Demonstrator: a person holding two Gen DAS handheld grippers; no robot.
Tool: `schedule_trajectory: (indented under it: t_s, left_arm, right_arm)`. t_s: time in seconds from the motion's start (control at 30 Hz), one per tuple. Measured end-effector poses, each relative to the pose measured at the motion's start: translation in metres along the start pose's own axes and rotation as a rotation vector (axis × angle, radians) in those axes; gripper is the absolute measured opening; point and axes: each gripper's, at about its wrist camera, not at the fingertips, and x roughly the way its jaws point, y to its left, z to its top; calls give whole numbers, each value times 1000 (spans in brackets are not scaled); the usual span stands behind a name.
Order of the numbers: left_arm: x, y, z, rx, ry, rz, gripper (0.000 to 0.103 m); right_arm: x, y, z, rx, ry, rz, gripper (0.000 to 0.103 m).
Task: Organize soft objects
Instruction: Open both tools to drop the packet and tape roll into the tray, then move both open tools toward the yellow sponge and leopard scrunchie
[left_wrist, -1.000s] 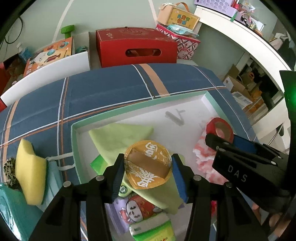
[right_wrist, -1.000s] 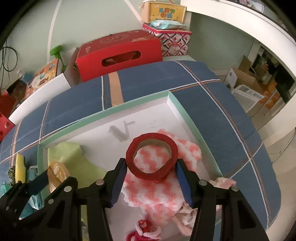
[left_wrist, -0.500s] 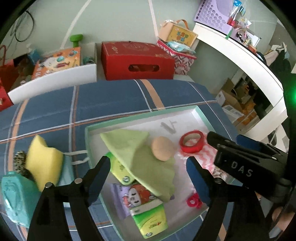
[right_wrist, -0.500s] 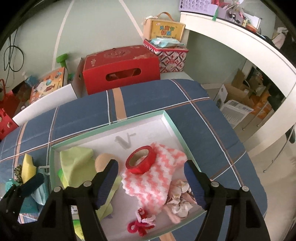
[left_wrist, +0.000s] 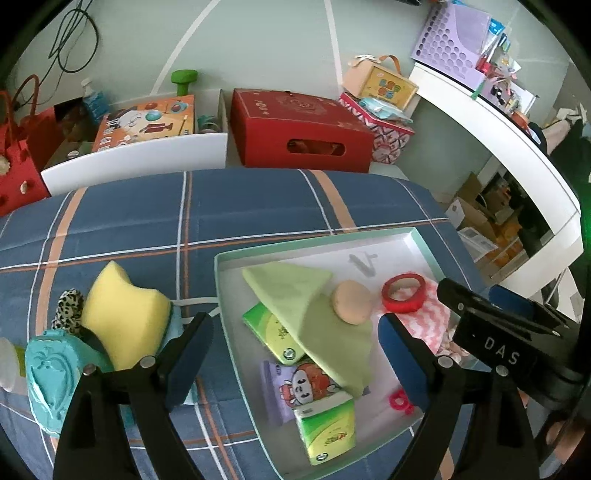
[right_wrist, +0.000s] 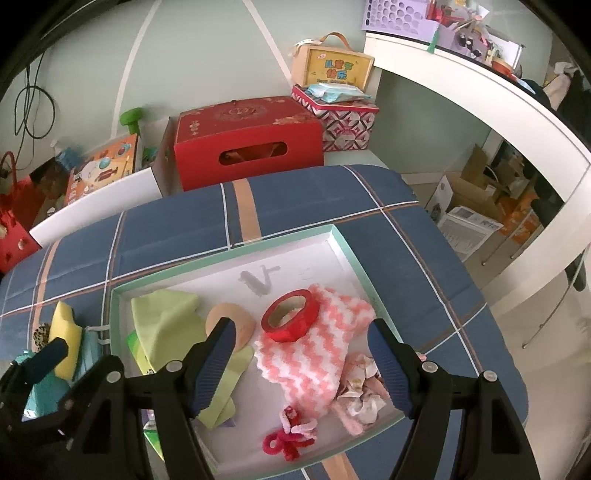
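Note:
A mint-rimmed white tray (left_wrist: 221, 280) on the blue plaid cover holds soft items. A tan round pad (left_wrist: 351, 301) lies on a green cloth (left_wrist: 295, 288). A red tape ring (right_wrist: 291, 315) rests on a pink-and-white knitted cloth (right_wrist: 317, 354). My left gripper (left_wrist: 293, 328) hangs above the tray's left half, its jaws opening, and nothing touches its pads. My right gripper (right_wrist: 301, 326) stands open above the knitted cloth, also holding nothing. Left of the tray lie a yellow sponge (left_wrist: 125, 325), a leopard scrunchie (left_wrist: 68, 306) and a teal item (left_wrist: 51, 373).
Green tissue packs (left_wrist: 328, 428) and a purple packet (left_wrist: 291, 387) fill the tray's near left corner. Red pipe-cleaner shapes (right_wrist: 288, 439) and floral fabric (right_wrist: 360, 398) lie near its front edge. A red box (left_wrist: 299, 129) stands behind the bed, and a white shelf (right_wrist: 480, 96) runs along the right.
Both grippers let go and rose. The left one dropped the round pad onto the green cloth. The right one left the red tape ring on the knitted cloth. Both jaws widened.

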Motion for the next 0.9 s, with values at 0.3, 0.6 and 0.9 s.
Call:
schedule_trajectory:
  t_s: [0.3,0.6,0.9]
  left_arm:
    - [3,18,0,-40,-8,129,95]
    - [0,27,0,-61,-16,146,95]
    - [-26,37,7,-71,-100,166,95]
  right_arm:
    - [12,-1,-3,12,27,-3,103]
    - [13,-9,-2,50,35,4,103]
    - [1,-4,-1,57,-5,43,103]
